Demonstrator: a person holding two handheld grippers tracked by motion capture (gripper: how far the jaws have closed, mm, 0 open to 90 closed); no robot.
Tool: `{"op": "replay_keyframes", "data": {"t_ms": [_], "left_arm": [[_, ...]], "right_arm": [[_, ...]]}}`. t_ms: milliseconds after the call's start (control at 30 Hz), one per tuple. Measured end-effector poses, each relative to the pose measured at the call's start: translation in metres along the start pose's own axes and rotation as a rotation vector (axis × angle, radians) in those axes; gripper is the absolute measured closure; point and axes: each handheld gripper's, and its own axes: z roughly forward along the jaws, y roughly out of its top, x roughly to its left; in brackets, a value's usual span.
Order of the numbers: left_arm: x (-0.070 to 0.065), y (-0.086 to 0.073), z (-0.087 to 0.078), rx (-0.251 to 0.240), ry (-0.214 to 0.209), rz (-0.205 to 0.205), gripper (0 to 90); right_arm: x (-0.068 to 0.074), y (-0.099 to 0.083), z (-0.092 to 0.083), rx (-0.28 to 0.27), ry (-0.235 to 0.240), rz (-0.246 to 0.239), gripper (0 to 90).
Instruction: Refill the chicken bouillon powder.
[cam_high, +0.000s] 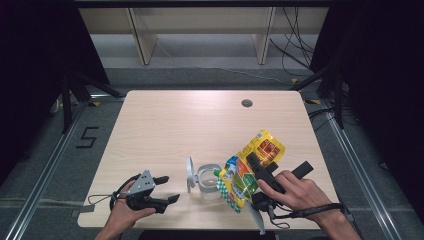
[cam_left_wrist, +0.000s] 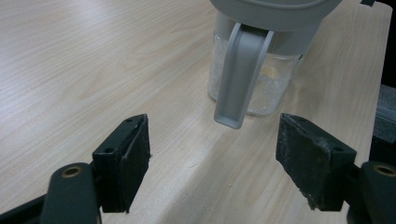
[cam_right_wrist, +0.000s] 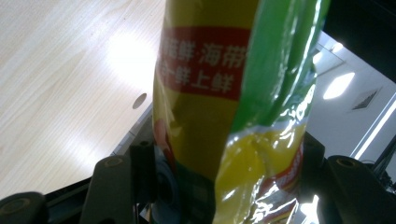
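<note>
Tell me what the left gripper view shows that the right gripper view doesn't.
The left gripper view looks past the open left gripper at a clear jar with a grey lid and a grey latch hanging down its side, pale grains inside, standing on the table.

The right gripper view has the right gripper closed around a yellow and green bag with a red band of printed characters, plus a round hole in the tabletop.

Both share the light wooden table and a pair of black jaws rising from the bottom.
</note>
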Motion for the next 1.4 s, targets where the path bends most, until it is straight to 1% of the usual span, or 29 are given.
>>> {"op": "replay_keyframes", "data": {"t_ms": [33,100,133,200,233,300,367,400,433,467,500,533,567,600,633,667,700,733,833,867,900,967,1000,1067,1100,1233,1333,1367,1400], "left_arm": [[0.0,0.0,0.0001,0.0,0.0,0.001,25.6],[-0.0001,0.0001,0.0002,0.001,-0.004,0.002,25.6],[-0.0012,-0.0003,0.0005,0.002,-0.002,-0.017,25.7],[-0.0012,-0.0003,0.0005,0.002,-0.003,-0.015,25.7],[-0.0013,-0.0003,0.0005,0.002,-0.003,-0.017,25.7],[-0.0004,-0.0001,0.0001,0.001,-0.003,-0.003,25.7],[-0.0003,-0.0001,0.0,0.001,-0.001,-0.002,25.6],[-0.0003,-0.0001,0.0,0.002,-0.001,-0.002,25.6],[-0.0001,0.0,0.0002,0.002,-0.004,0.002,25.7],[-0.0012,-0.0004,0.0004,0.002,-0.003,-0.018,25.6],[-0.0011,-0.0003,0.0005,0.003,-0.004,-0.014,25.7],[-0.0011,-0.0003,0.0005,0.003,-0.003,-0.014,25.6],[-0.0011,-0.0003,0.0005,0.003,-0.003,-0.014,25.6],[-0.0011,-0.0003,0.0005,0.003,-0.003,-0.014,25.7],[-0.0011,-0.0003,0.0005,0.002,-0.003,-0.014,25.7],[-0.0011,-0.0004,0.0005,0.002,-0.002,-0.017,25.7],[-0.0011,-0.0004,0.0006,0.003,-0.003,-0.016,25.6],[-0.0011,-0.0004,0.0006,0.004,-0.003,-0.015,25.6],[-0.0009,-0.0002,0.0002,0.014,0.005,-0.008,25.7],[-0.0006,-0.0004,0.0008,0.01,-0.001,-0.008,25.7],[-0.0007,-0.0004,0.0008,0.011,0.0,-0.009,25.7],[-0.0006,-0.0005,0.0007,0.01,0.0,-0.01,25.7],[-0.0006,-0.0005,0.0007,0.009,0.0,-0.01,25.6],[-0.0006,-0.0004,0.0008,0.005,-0.004,-0.009,25.6],[-0.001,-0.0006,0.0009,0.004,-0.003,-0.015,25.7],[-0.0008,-0.0005,0.0007,0.016,0.001,-0.01,25.6],[-0.0004,-0.0005,0.0011,0.014,-0.005,-0.01,25.7],[0.0007,-0.0005,0.0007,0.026,0.005,0.006,25.6],[-0.0008,-0.0008,0.0016,0.009,-0.003,-0.013,25.7]], "right_arm": [[-0.001,-0.0005,-0.0005,0.005,0.017,-0.007,44.1],[-0.0027,-0.0002,-0.0005,-0.001,0.011,-0.018,44.2],[-0.0027,0.0,-0.0002,-0.002,0.009,-0.02,44.6],[-0.0034,0.0,0.0008,-0.004,0.016,-0.037,46.0],[-0.0032,0.0,0.0013,-0.004,0.016,-0.03,46.1],[-0.0033,0.0002,0.0017,-0.004,0.016,-0.027,46.2],[-0.003,0.0004,0.0019,-0.009,0.019,-0.022,46.3],[-0.0008,0.0009,0.0021,-0.02,0.015,0.008,46.4],[-0.001,0.001,0.0024,-0.021,0.02,0.001,46.4],[-0.0001,0.0011,0.002,-0.015,0.007,0.003,46.4],[-0.0001,0.001,0.0019,-0.015,0.006,0.004,46.4],[-0.0009,0.0004,0.002,-0.018,0.02,0.004,46.5],[-0.0009,0.0002,0.0015,-0.013,0.008,0.0,46.4],[-0.0013,-0.0002,0.0009,-0.01,0.007,-0.003,46.5],[-0.0027,-0.0011,0.0005,-0.013,0.021,-0.006,46.5],[-0.002,-0.0012,0.0001,-0.012,0.01,0.004,46.5],[-0.0019,-0.0013,0.0,-0.013,0.016,0.006,46.5],[-0.0019,-0.0014,-0.0003,-0.01,0.01,0.003,46.5],[-0.0021,-0.0015,0.0001,-0.012,0.022,-0.011,46.5],[-0.0016,-0.0013,-0.0002,-0.007,0.01,-0.014,46.5],[-0.0022,-0.0011,-0.0002,-0.007,0.014,-0.019,46.5],[-0.0021,-0.0005,-0.0001,-0.015,0.013,-0.013,46.6],[-0.0011,0.0001,0.0003,-0.02,0.011,0.002,46.6],[-0.0008,0.0005,0.0006,-0.023,0.017,-0.005,46.6],[-0.0004,0.0002,0.0005,-0.023,0.027,0.0,46.6],[-0.0004,-0.0008,-0.0007,-0.016,0.013,-0.001,46.6],[-0.0008,-0.0009,-0.0014,-0.026,0.026,-0.003,46.6],[-0.0011,-0.0002,-0.0022,-0.018,0.023,-0.006,46.6],[-0.0014,-0.0001,-0.0018,-0.024,0.026,-0.003,46.6]]}}
